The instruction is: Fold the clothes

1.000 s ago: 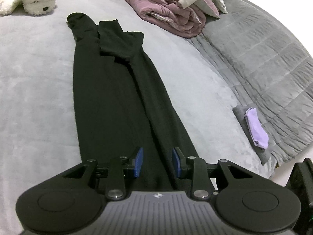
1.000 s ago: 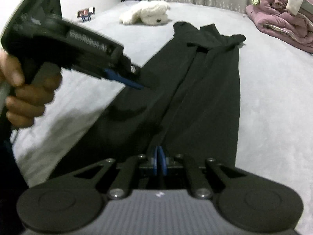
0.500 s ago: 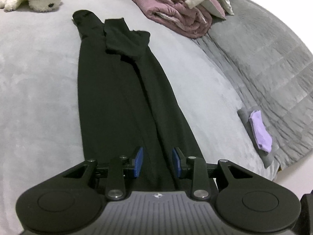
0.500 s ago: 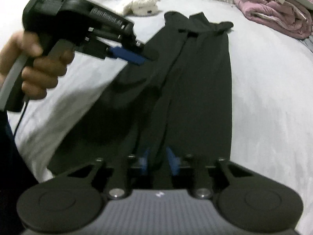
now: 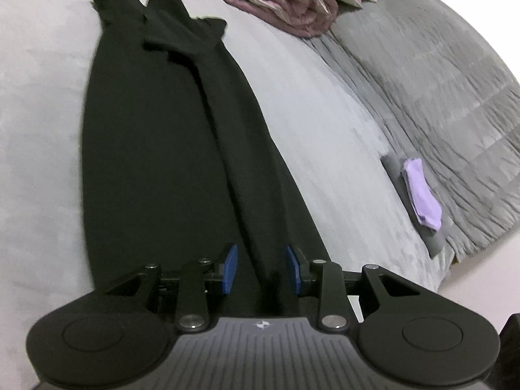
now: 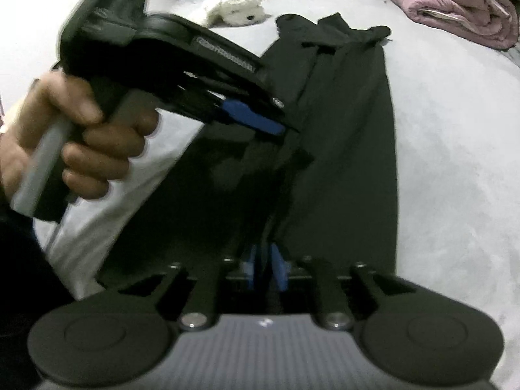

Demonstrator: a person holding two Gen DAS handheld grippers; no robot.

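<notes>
A person's hand point(image 6: 74, 143) holds the left gripper point(image 5: 261, 269), its blue pads spread wide over the near end of the long black garment point(image 5: 156, 149), which lies stretched lengthwise on the grey bed point(image 5: 325, 104), running away from both grippers. The right gripper point(image 6: 266, 268) has its pads almost together, pinching the garment's near edge. Further right lie a folded purple cloth point(image 5: 421, 191) and a pink blanket pile point(image 6: 455, 13).
</notes>
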